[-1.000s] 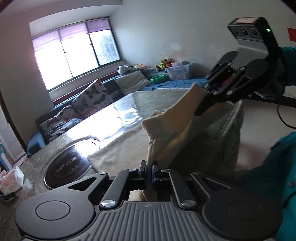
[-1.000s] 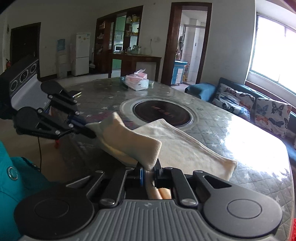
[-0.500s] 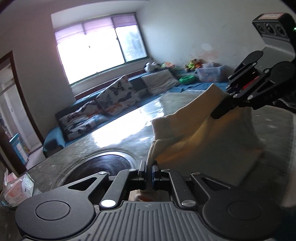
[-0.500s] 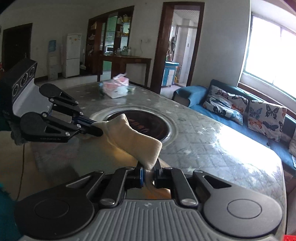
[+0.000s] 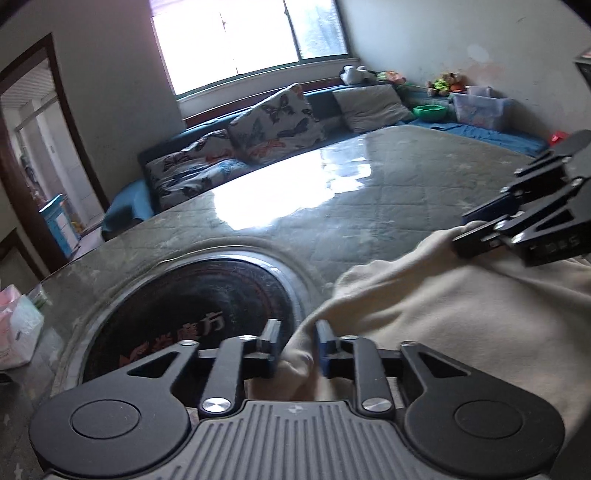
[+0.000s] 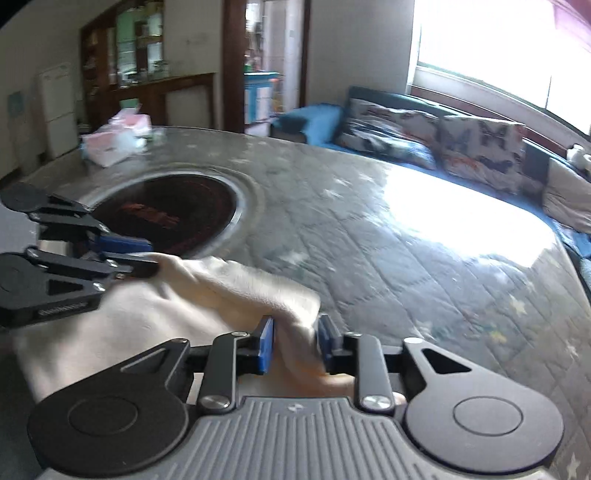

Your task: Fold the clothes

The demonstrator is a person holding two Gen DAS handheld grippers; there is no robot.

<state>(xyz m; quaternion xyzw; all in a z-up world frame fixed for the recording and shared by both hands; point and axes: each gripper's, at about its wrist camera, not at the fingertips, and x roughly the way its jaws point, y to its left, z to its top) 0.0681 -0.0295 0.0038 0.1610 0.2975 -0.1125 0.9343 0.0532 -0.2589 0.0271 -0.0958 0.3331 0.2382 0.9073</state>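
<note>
Left tongs point(image 5: 295, 345) and right tongs point(image 6: 293, 341), both parted, straddle corners of a cream garment point(image 5: 461, 317) lying on the tabletop point(image 6: 388, 258). Only the right view shows the tissue pack point(image 6: 114, 138).

Quilted table point(image 5: 388, 206): cream cloth point(image 5: 461, 306), round black hob point(image 5: 192, 295), tissue pack point(image 6: 114, 138).

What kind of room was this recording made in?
Most likely a home living and dining room. A sofa with butterfly-print cushions sits under the window, a fridge stands at the far end, and the cream garment lies on a large table with a built-in cooktop.
</note>
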